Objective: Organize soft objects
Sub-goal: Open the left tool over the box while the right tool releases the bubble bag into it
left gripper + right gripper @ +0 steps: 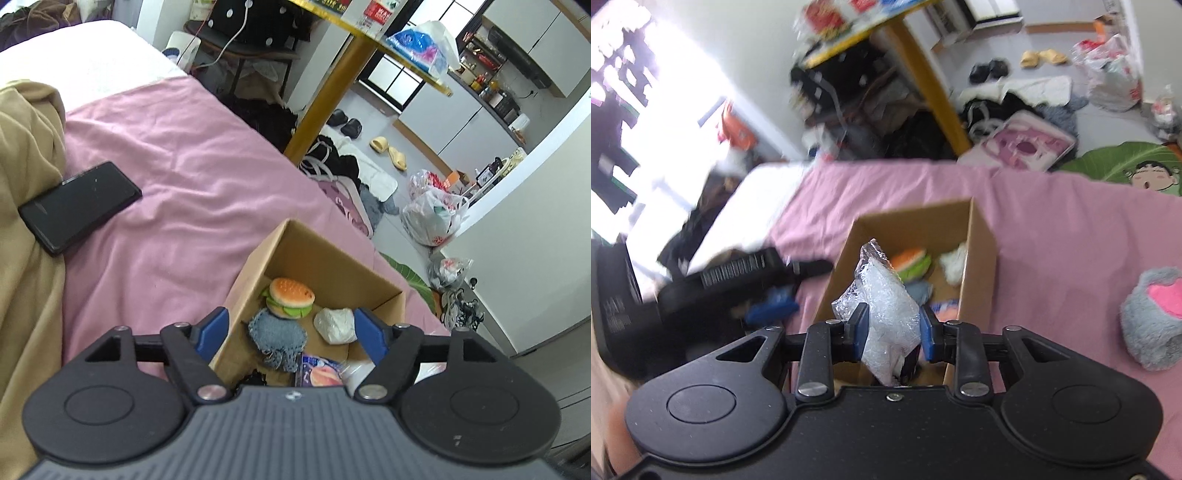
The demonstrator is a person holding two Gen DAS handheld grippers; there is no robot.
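Above the near end of the cardboard box we hold a crinkled clear plastic packet, clamped between the right gripper pads. We judge it best lowered clear of the walls before release, beside the burger toy and denim piece. Left gripper hovers empty, jaws wide apart, over the same box on the pink sheet

We logged the cardboard box as matt brown card, the bed sheet as soft pink creased cloth. The burger toy looked plush, the denim patch frayed and rough. The bag in the right hand-held gripper was crinkly clear glossy plastic. The phone was glossy black; the grey toy was fuzzy.
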